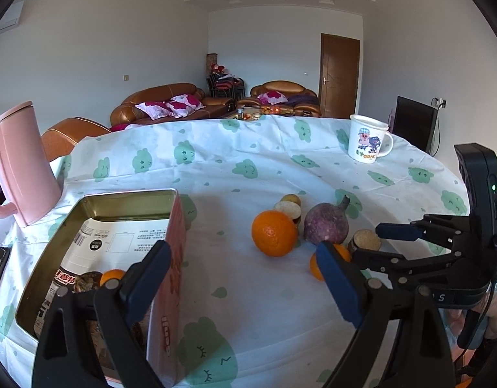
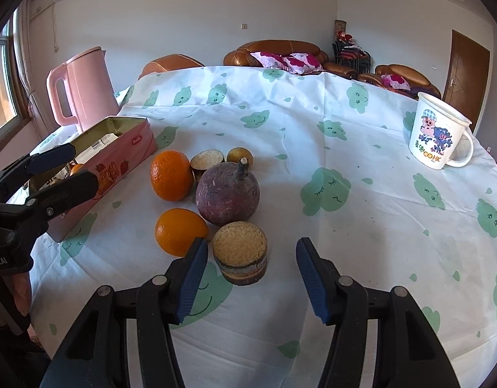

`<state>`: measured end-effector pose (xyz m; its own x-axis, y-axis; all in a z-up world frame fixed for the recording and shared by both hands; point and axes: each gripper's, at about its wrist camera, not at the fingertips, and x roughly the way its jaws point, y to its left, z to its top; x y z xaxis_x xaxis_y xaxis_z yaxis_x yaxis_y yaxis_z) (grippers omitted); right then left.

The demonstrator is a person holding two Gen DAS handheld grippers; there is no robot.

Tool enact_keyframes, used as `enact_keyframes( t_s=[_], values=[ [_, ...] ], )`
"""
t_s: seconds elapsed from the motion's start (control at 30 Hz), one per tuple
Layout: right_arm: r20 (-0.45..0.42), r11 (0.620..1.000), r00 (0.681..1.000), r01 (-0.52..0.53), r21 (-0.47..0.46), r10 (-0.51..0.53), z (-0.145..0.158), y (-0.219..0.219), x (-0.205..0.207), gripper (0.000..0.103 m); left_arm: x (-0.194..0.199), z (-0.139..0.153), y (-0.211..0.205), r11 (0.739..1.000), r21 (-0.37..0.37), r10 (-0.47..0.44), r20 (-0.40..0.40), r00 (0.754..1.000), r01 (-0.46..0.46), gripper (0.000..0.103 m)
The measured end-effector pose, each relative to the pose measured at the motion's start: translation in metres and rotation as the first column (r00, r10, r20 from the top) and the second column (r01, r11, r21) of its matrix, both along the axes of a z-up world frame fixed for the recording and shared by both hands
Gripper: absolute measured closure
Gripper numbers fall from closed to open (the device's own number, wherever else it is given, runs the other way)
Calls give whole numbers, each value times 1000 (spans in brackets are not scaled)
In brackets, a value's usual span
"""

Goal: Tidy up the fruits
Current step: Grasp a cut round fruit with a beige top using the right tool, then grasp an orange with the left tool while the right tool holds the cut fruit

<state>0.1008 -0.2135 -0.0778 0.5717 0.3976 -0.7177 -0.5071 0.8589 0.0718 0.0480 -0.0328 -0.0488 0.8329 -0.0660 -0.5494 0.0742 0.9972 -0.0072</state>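
The white mug point(image 2: 439, 132) carries a cartoon print with "HK" legible beneath it, after 2 green characters and 2 orange rings; in the left wrist view the same mug point(image 1: 368, 139) shows the line ending in "HK" less sharply. The pink tin point(image 2: 119, 161) has a small red oval logo on its long side, its lettering too small to read. The printed sheet inside the tin point(image 1: 119, 236) bears lines of fine print and a black square label, none legible. At the left edge of the right wrist view, the left gripper point(image 2: 67, 168) has white letters on its body reading "bot.AI", the start cut off
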Motion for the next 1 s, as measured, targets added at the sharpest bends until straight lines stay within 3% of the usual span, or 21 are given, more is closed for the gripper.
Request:
enact_keyframes(
  t_s=[0.1,0.2,0.27,0.4,0.5,0.77,0.87,1.0],
  values=[
    [-31,1000,999,-16,13,16,-3,0,3,57,4,-3,-8,1000,-3,-26,-17,1000,26,10],
    [-15,1000,1000,-21,3,21,-3,3,0,66,8,-5,-14,999,-2,-43,-36,998,43,11],
    [10,1000,1000,7,-2,-7,0,0,-2,66,9,-5,-18,998,-7,-60,-43,997,60,13],
    [34,993,994,107,46,-108,4,-19,-1,66,14,-10,-31,993,-20,-119,-84,989,118,36],
    [35,988,989,140,65,-142,6,-25,0,66,18,-13,-38,988,-39,-155,-115,981,151,47],
    [30,986,988,148,79,-150,7,-28,1,66,33,-24,-54,974,-92,-220,-196,956,206,47],
    [26,987,989,143,75,-145,6,-27,2,66,41,-31,-57,970,-112,-237,-241,941,216,62],
    [14,990,992,127,66,-128,4,-25,4,66,43,-31,-56,968,-136,-241,-239,941,213,62]
  ],
)
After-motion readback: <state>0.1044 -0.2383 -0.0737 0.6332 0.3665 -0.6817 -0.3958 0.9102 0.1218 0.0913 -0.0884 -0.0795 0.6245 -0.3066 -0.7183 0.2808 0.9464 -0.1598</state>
